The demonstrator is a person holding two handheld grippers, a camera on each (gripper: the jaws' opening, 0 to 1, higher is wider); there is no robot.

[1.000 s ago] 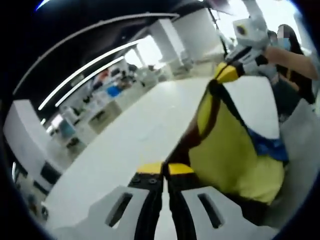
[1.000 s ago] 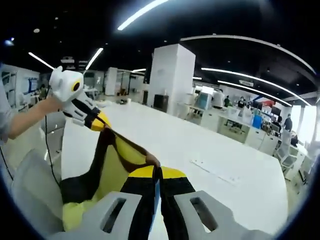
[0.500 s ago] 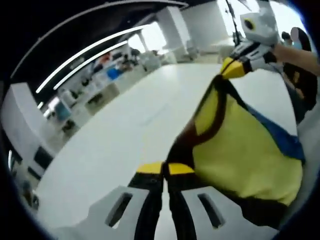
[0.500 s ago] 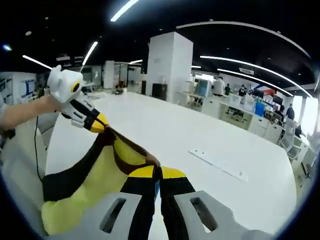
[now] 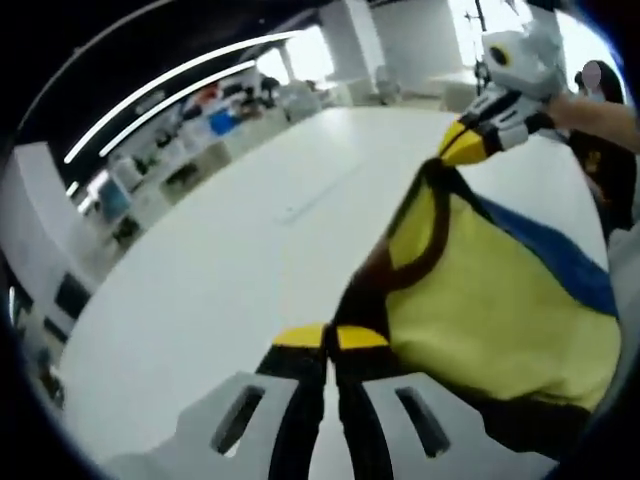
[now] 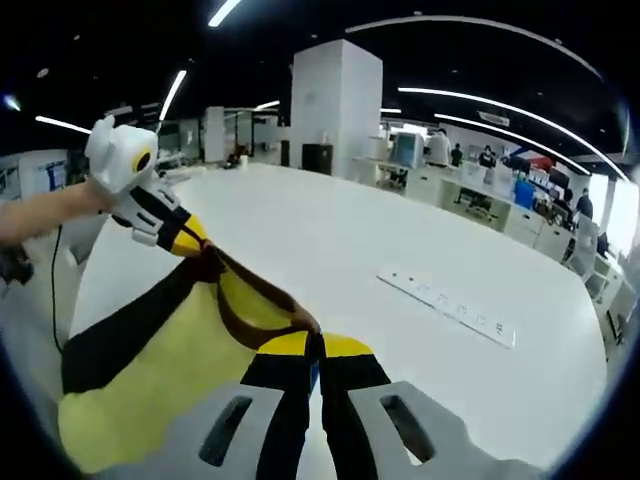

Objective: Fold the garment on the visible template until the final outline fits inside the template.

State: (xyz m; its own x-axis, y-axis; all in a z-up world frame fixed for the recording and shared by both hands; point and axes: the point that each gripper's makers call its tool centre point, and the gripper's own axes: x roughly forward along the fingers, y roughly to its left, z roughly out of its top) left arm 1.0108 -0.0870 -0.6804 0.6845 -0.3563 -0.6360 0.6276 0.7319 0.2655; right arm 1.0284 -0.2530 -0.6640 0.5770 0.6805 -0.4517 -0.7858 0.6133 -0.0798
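A yellow garment (image 5: 490, 300) with a dark brown neck trim and a blue part hangs stretched between both grippers above the white table (image 5: 220, 260). My left gripper (image 5: 330, 335) is shut on the brown trim at the bottom of the left gripper view. At the upper right there, my right gripper (image 5: 462, 148) pinches the garment's other end. In the right gripper view, my right gripper (image 6: 315, 343) is shut on the same trim, and the left gripper (image 6: 192, 240) grips the garment (image 6: 170, 350) at the upper left. A black band crosses the yellow cloth.
A long white power strip (image 6: 447, 305) lies on the table (image 6: 330, 250) to the right. A white pillar (image 6: 335, 110), desks and people stand far behind. A person's arm (image 5: 600, 110) holds the right gripper.
Both views have tipped down toward the table, and the garment is spread wider between the grippers. Both grippers keep their hold on the trim.
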